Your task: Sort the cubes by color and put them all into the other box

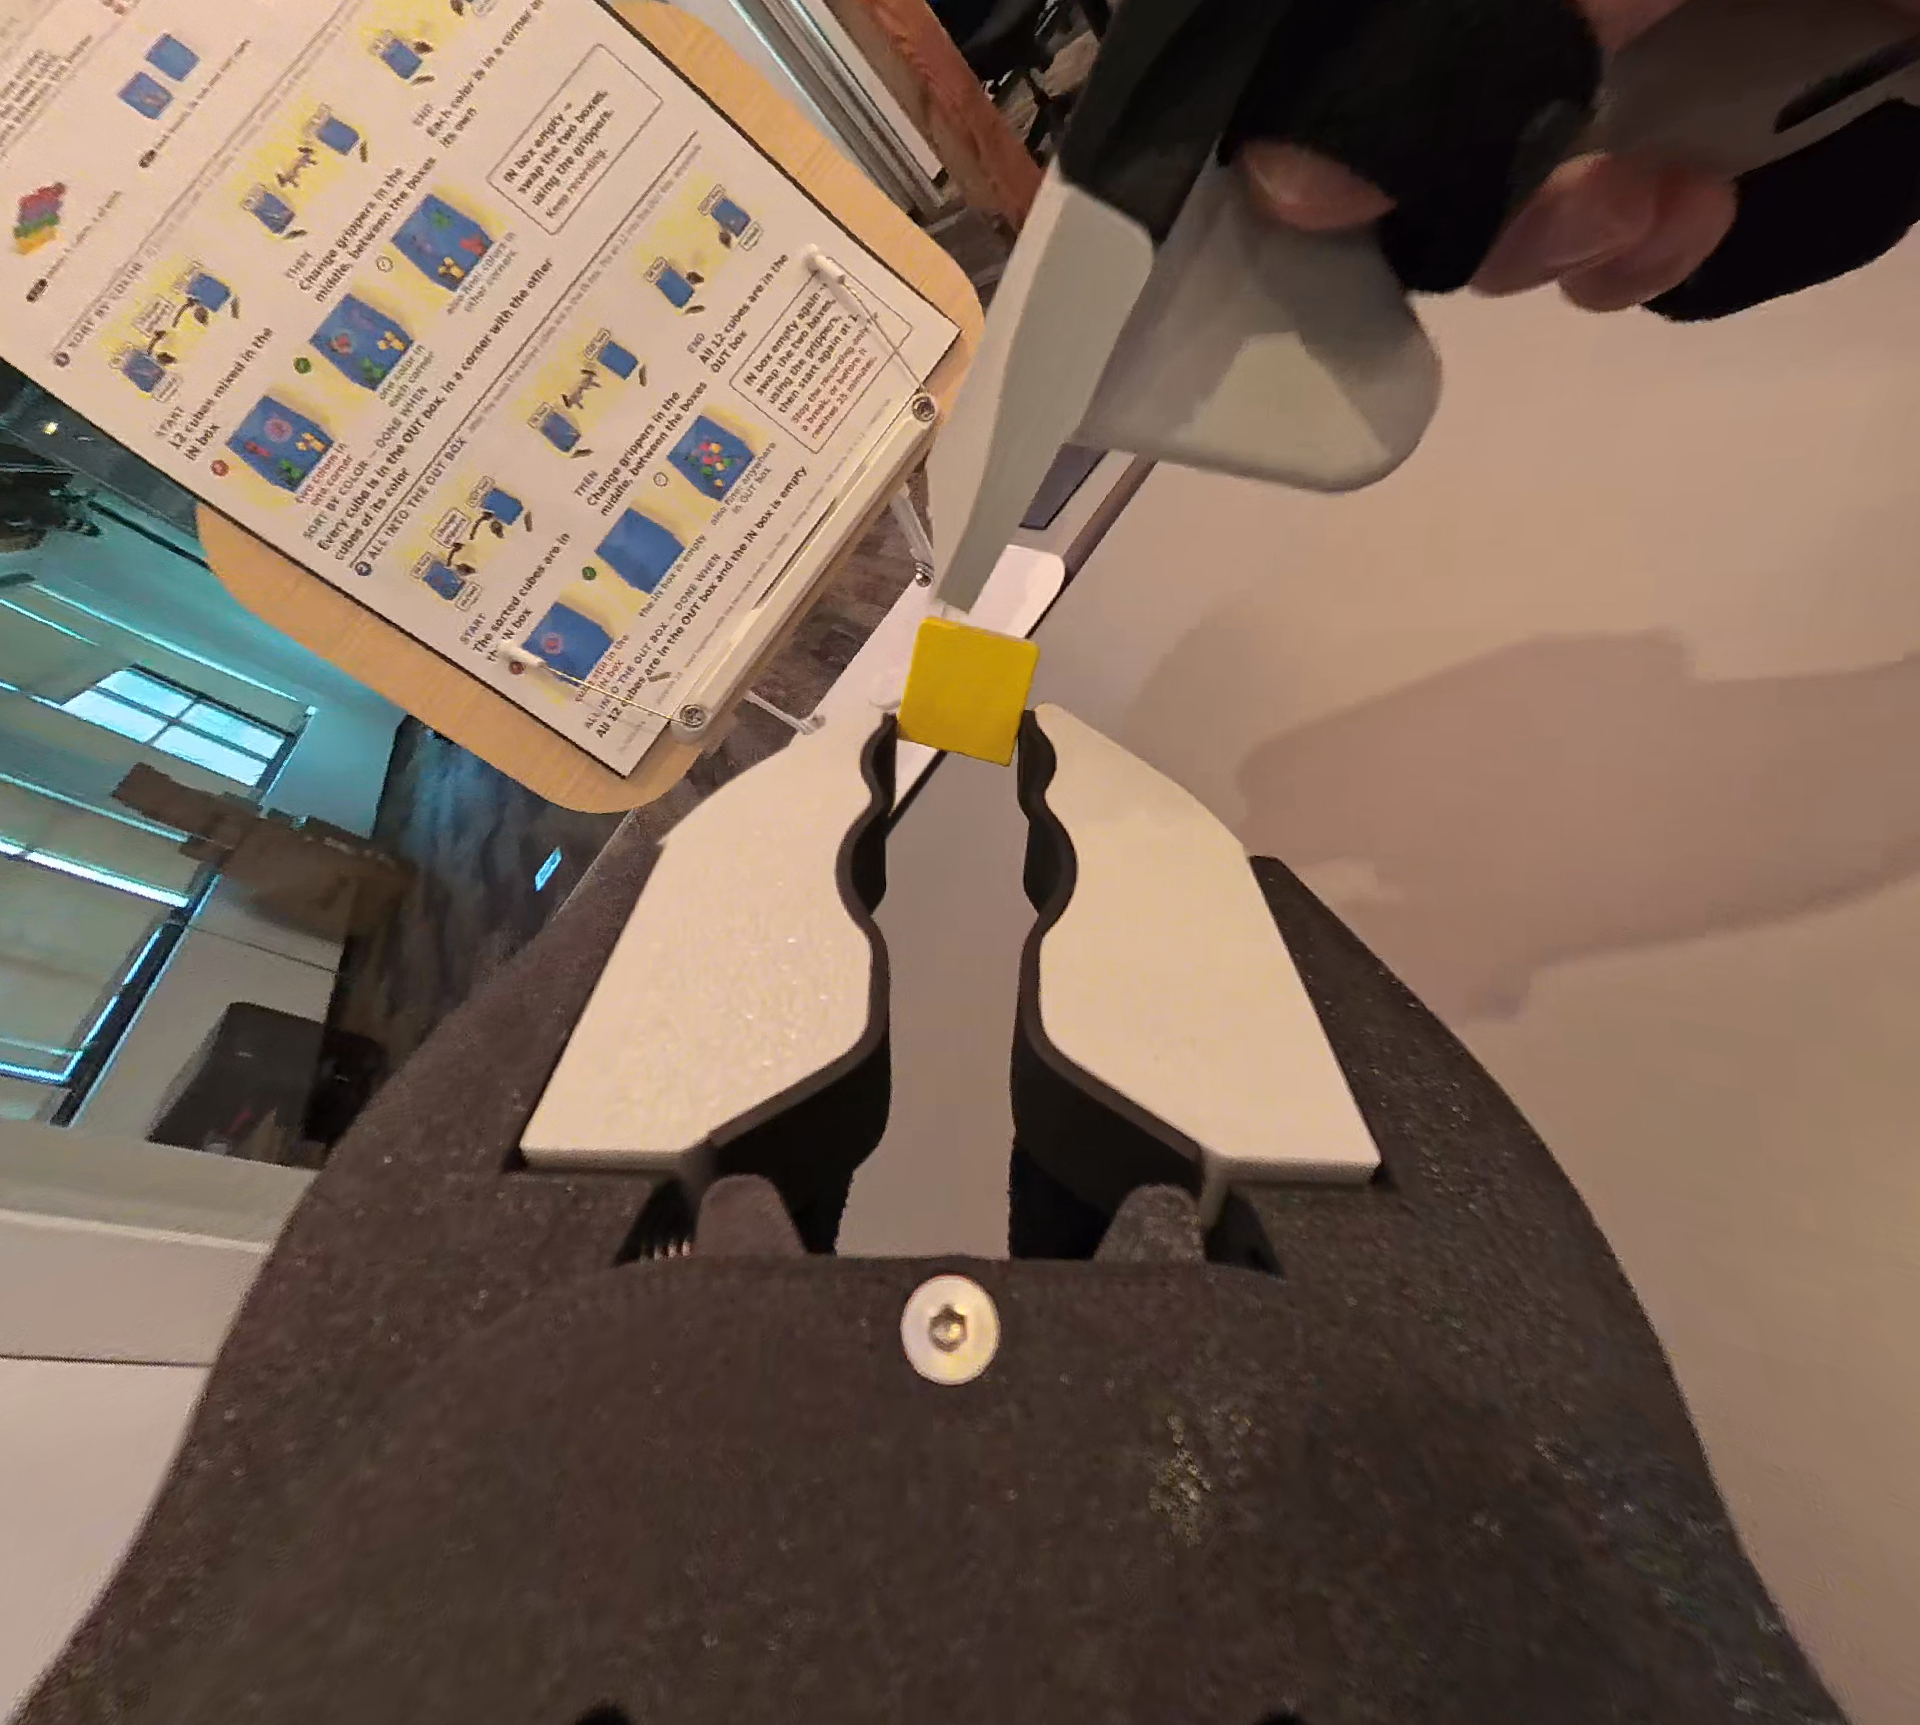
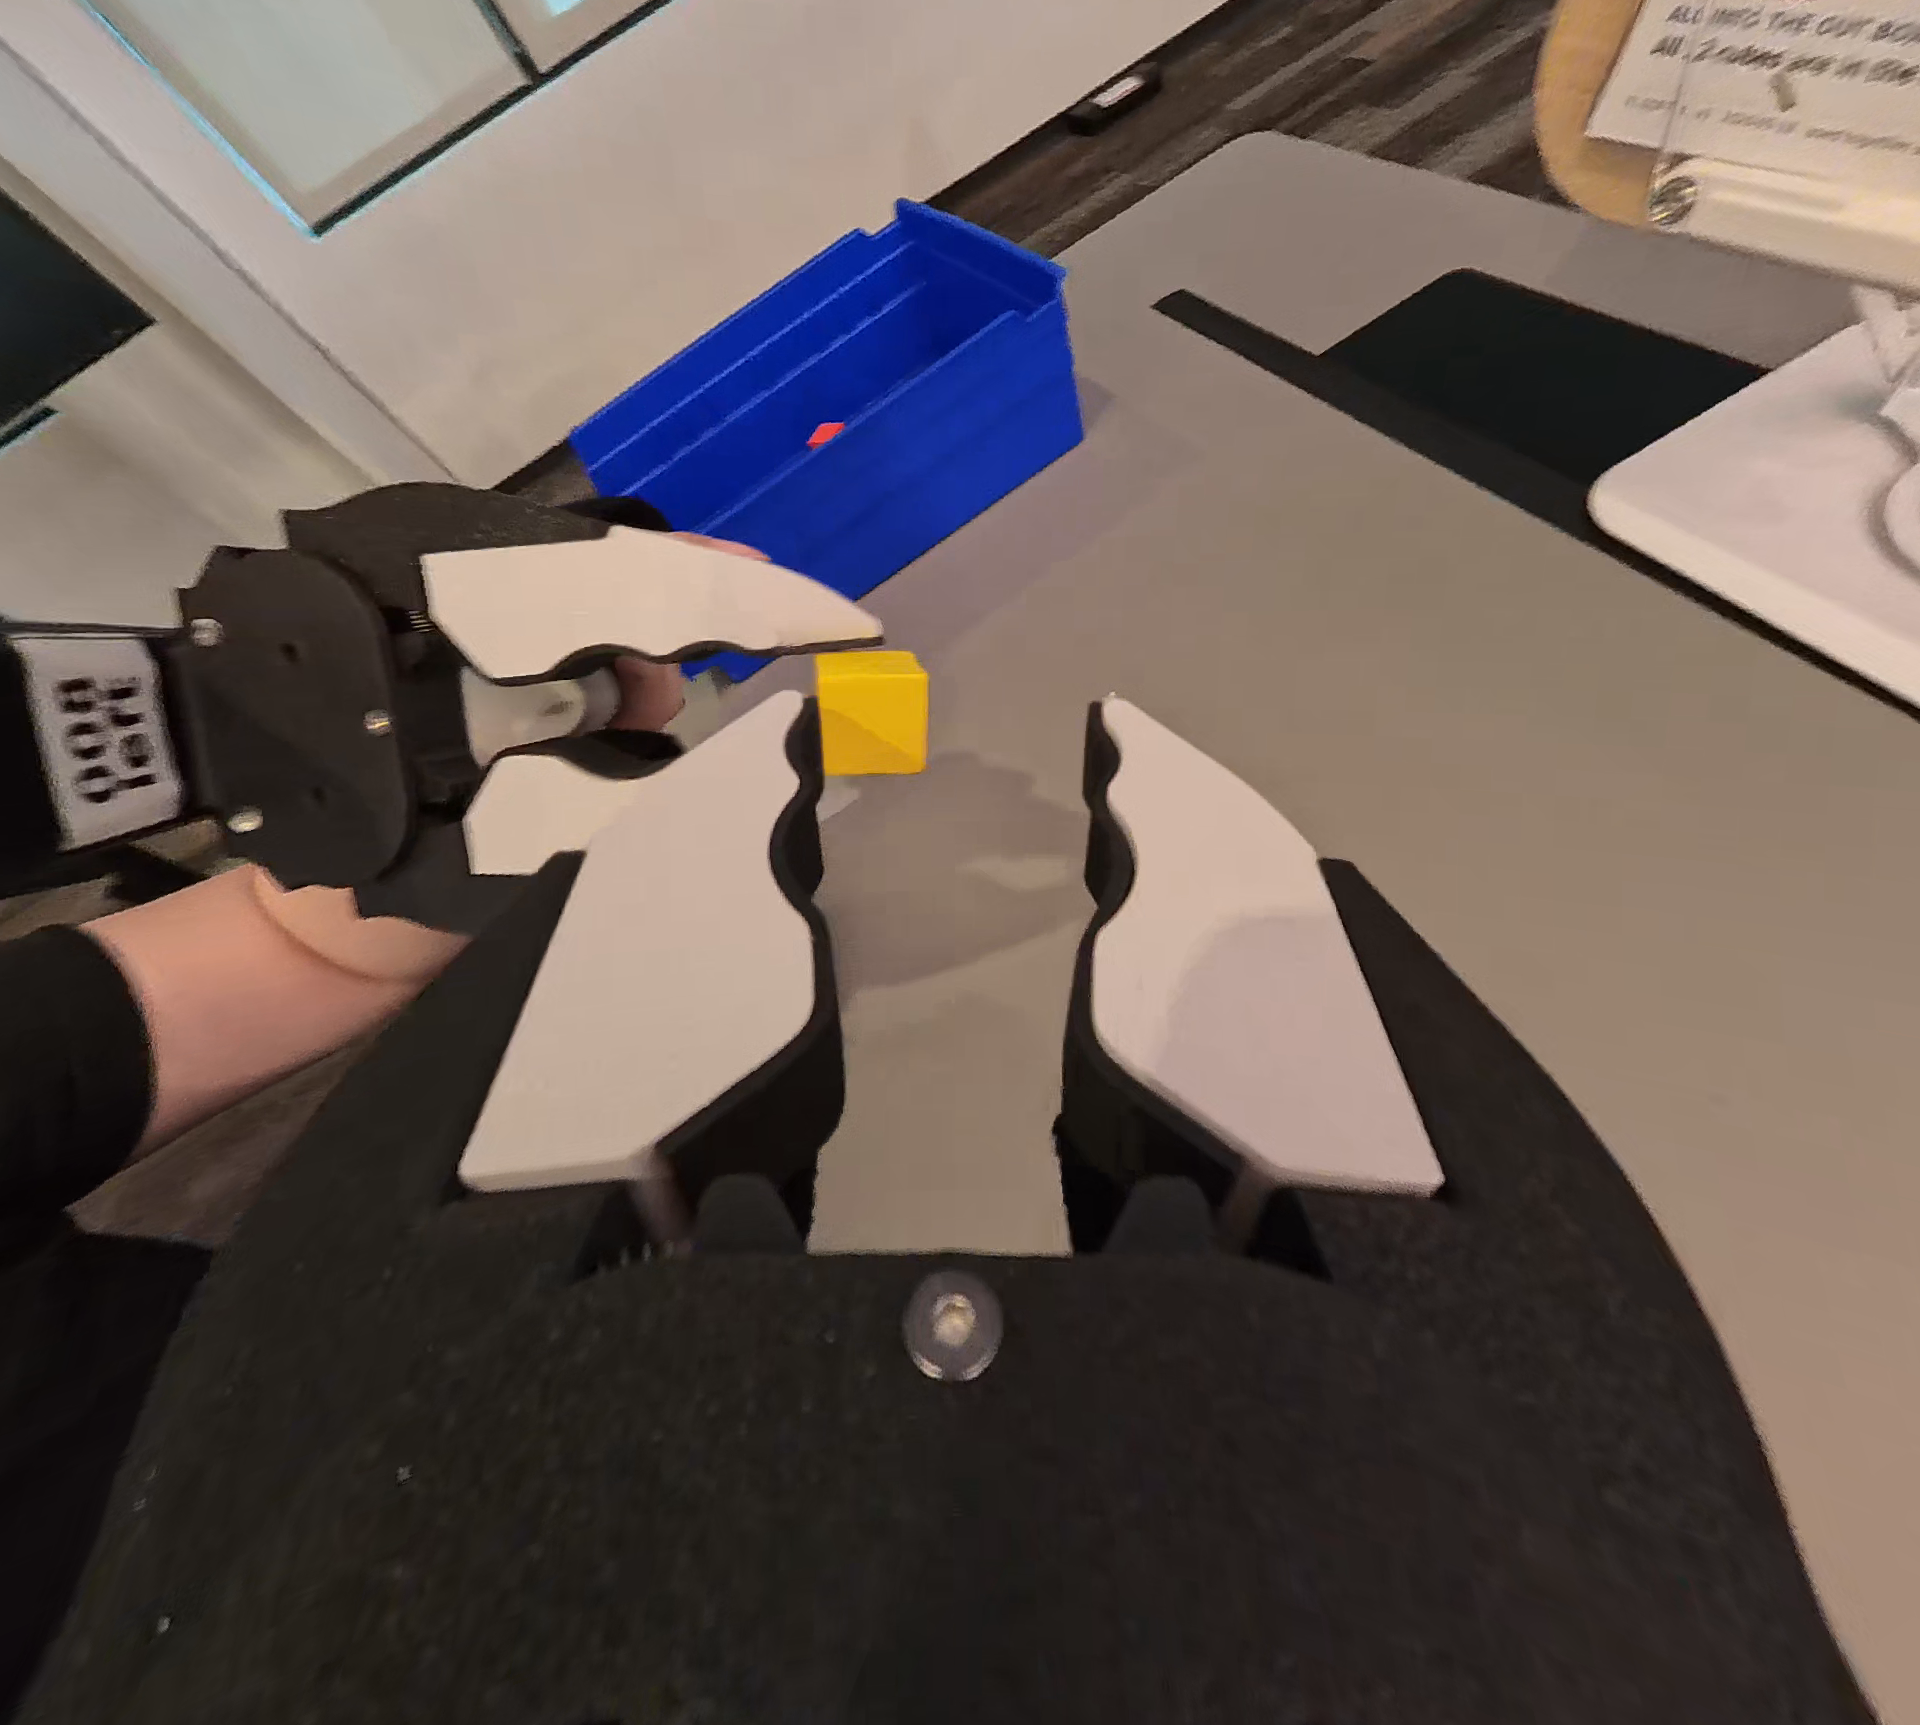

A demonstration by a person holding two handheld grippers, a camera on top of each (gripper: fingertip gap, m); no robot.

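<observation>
Cube: I see one yellow cube (image 2: 871, 711) on the grey table (image 2: 1403, 740), well apart from the box. No long axis, sides equal; in my right view one vertical edge faces the cam, top flat.
Left gripper (image 1: 956, 719): fingertips on either side of the cube, looks clamped on it. From the right cam it comes in from the left, lying on its side, one finger (image 2: 644, 605) over the other.
Right gripper (image 2: 951, 719): fingers apart, nothing between; cube sits just past its left tip.
Box: blue box (image 2: 935, 449) at the far table edge, long axis running left-near to right-far; a small red bit (image 2: 826, 433) inside.
Sheet: instruction board (image 1: 416, 345) behind the cube.
</observation>
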